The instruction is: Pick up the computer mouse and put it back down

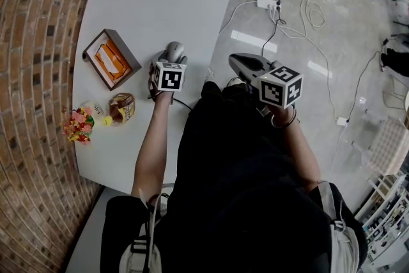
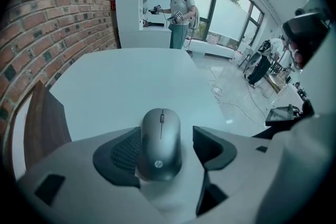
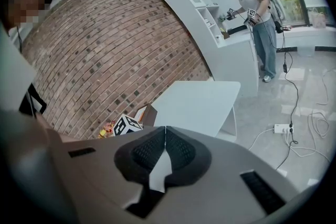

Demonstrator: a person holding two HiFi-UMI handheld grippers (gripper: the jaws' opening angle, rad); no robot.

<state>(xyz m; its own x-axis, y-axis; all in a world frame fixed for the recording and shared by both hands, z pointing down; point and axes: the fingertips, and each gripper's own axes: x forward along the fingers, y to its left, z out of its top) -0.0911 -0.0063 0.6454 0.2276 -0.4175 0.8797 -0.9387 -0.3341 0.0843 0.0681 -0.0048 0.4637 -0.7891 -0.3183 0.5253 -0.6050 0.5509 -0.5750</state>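
**Item 1: computer mouse** (image 2: 160,150)
- Grey. It lies flat on the white table (image 1: 160,3) with its nose pointing away from the holder.
- It sits toward the table's right-hand edge, well apart from the other goods.

**Item 2: left gripper** (image 2: 167,139)
- The jaws are released and stand astride the mouse.
- The left pad (image 2: 119,153) looks to be touching the mouse's flank, though the wide lens makes contact hard to confirm. The right pad (image 2: 212,145) stands clear, with a gap showing.
- Judged purpose: the gripper is lined up along the mouse's long axis so that a squeeze would catch both sides evenly. No grip is on at present.

**Item 3: right gripper** (image 3: 165,150)
- The fingers are clenched together on nothing.
- It is held off the table, over the floor, and so kept out of the working side.

**Item 4: bystanding goods, far-left side near the brick wall** (image 1: 32,41)
- Wooden box (image 1: 131,61) with an orange packet in it
- Wrapped bun (image 1: 121,107)
- Small flower bunch (image 1: 78,126)

**Item 5: room to move**
- Bare tabletop lies ahead and to the left of the mouse.
- The right edge is the nearer hazard, so a lift and set-down are best kept straight up and down or biased inward.
- The cables (image 1: 300,22) lie on the floor beyond and play no part
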